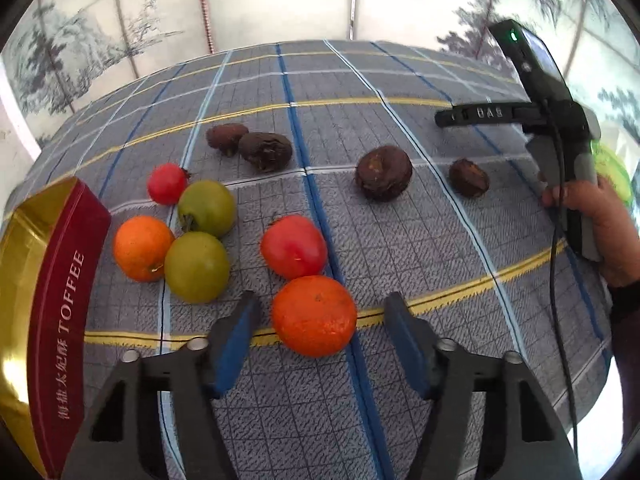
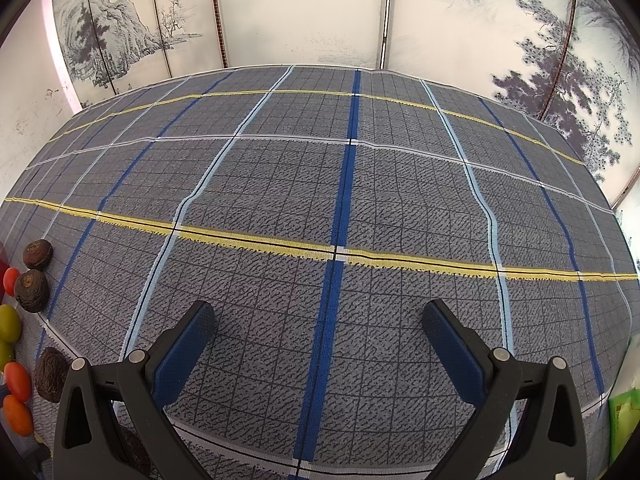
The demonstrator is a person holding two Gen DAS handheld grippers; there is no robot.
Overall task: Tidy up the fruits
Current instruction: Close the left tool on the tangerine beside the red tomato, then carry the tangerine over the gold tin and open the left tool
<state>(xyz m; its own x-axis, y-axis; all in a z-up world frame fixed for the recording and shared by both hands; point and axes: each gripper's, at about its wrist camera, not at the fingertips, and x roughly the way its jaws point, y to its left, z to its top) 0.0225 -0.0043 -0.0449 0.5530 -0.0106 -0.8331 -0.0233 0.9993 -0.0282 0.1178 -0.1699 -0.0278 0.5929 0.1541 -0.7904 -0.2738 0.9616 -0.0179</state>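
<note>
1. A table covered by a grey checked cloth [image 1: 360,240] with blue, white and yellow stripes holds loose fruit. A painted folding screen [image 2: 300,12] stands behind it.

2. The left gripper [image 1: 320,316] points steeply down at the table. Its two blue-padded fingers stand apart on either side of the nearest orange [image 1: 314,315]. The pads do not touch the fruit; a gap shows on each side. The jaws are spread around it, not pinching, which reads as lining up for a grasp.

3. Beyond that orange lies a red fruit [image 1: 294,246], almost touching it. Further left, a second orange [image 1: 143,248], two green fruits [image 1: 197,267] and a small red fruit [image 1: 167,183] sit bunched together, as if already gathered.

4. A red and gold toffee tin [image 1: 52,280] stands at the left edge, just beside that cluster. It is probably the container for sorting, though nothing shows inside it.

5. Four dark brown wrinkled fruits [image 1: 384,178] lie farther back, two as a touching pair and two apart.

6. The right gripper [image 2: 320,320] hangs over bare cloth with its fingers spread wide and nothing between them, apparently waiting clear of the work. In the left view a hand [image 1: 592,220] grips its handle at the right.
</note>
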